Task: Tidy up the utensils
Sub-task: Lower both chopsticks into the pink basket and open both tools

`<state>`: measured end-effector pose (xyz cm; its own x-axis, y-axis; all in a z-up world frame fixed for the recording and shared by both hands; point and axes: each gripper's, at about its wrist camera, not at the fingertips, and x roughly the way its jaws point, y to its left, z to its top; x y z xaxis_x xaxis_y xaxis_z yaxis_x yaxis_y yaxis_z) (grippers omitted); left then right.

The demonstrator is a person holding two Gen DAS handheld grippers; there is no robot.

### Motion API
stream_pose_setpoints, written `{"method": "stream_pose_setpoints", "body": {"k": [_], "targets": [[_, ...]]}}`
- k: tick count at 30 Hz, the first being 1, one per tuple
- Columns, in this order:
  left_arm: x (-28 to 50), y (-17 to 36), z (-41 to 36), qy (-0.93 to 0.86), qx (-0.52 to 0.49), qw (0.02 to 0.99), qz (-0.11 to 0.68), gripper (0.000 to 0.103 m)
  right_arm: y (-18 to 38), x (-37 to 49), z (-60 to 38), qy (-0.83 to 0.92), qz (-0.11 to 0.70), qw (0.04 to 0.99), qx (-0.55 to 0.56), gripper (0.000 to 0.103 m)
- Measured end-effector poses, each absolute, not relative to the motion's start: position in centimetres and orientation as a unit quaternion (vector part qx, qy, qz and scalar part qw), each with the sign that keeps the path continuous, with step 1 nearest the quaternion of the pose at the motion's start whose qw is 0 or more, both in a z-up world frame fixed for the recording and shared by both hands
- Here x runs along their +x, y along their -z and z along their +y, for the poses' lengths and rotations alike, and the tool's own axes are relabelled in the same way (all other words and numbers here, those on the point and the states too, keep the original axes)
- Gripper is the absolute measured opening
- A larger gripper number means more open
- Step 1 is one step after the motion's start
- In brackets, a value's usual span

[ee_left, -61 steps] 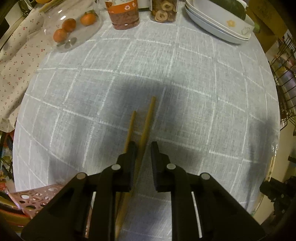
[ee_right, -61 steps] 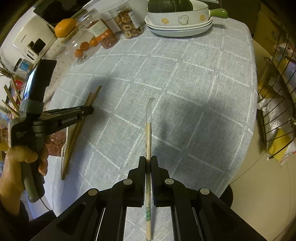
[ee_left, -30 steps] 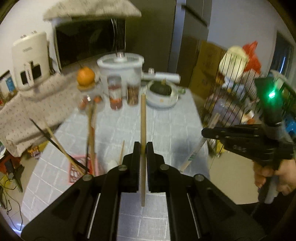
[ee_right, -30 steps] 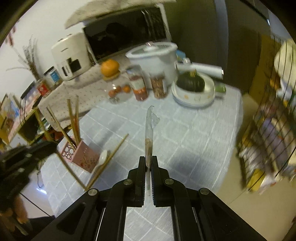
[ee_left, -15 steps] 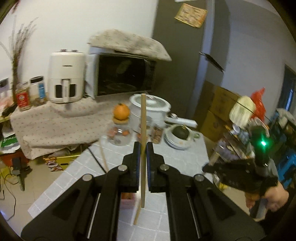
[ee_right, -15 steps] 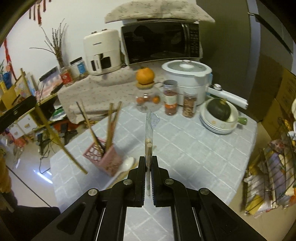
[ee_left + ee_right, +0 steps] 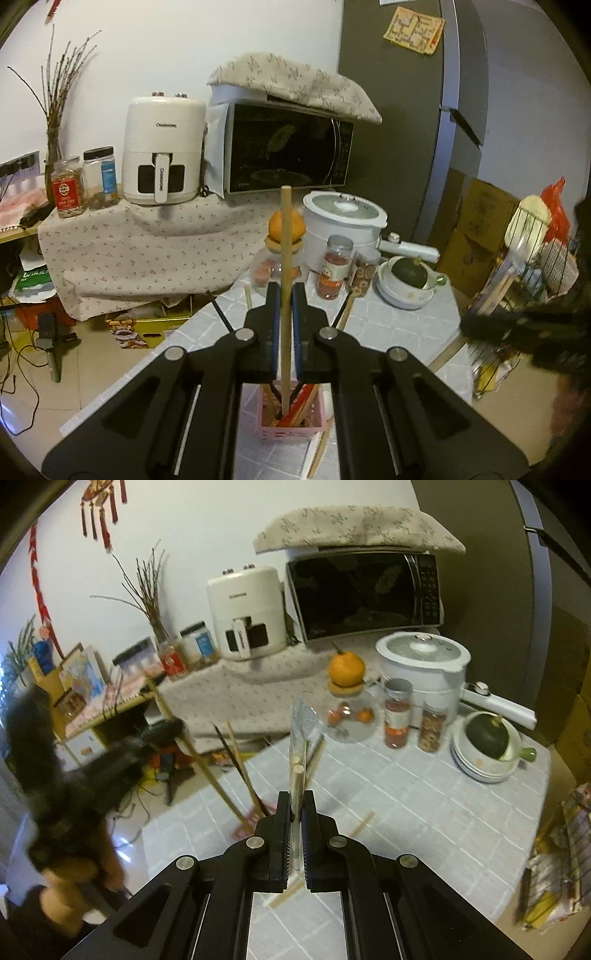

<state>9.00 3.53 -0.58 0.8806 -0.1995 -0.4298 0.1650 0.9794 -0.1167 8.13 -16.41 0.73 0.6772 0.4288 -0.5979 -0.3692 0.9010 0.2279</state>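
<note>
My left gripper (image 7: 284,295) is shut on a bare wooden chopstick (image 7: 284,236) held upright. Its lower end hangs just over the pink utensil holder (image 7: 291,430), which has several chopsticks leaning in it. My right gripper (image 7: 295,801) is shut on a pair of chopsticks in a clear plastic sleeve (image 7: 298,738), raised above the grey checked table (image 7: 406,812). In the right wrist view the left gripper (image 7: 162,729) is a dark blur at the left, with a hand (image 7: 74,882) under it. The pink holder (image 7: 251,818) shows just beyond my right jaws. Loose chopsticks (image 7: 362,823) lie on the table.
At the table's far end stand a glass jar of oranges (image 7: 347,716), two spice jars (image 7: 397,716), a white cooker (image 7: 424,664) and stacked bowls with a green squash (image 7: 484,746). A wire rack (image 7: 535,280) stands off the right edge. The microwave (image 7: 288,147) and air fryer (image 7: 162,147) sit behind.
Both grippers kept their hold and moved. The left one now has its chopstick over the pink holder. The right one rose and drew nearer the holder.
</note>
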Motion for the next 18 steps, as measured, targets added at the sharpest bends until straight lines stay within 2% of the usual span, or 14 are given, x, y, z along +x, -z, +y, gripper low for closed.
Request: {"method": "stream_pose_setpoints", "body": {"k": [13,14,17,18], "targets": [[12.9,5.0,3.9,0.094,-0.050,0.938,0.329,0.007,1.0,10.8,-13.7,-0.236,0.343,0.906,0.072,0.005],[12.9,5.0,3.9,0.099,-0.054,0.937,0.330,0.010,1.2,10.9,-13.6,-0.235,0.345,0.906,0.070,0.005],[12.5,4.2,4.0,0.106,-0.059,0.936,0.330,0.025,2.2,11.6,-13.0,-0.233,0.357,0.903,0.060,0.005],[12.3,4.0,4.1,0.105,-0.059,0.937,0.329,0.027,2.5,11.7,-12.7,-0.231,0.361,0.902,0.057,0.005]]}}
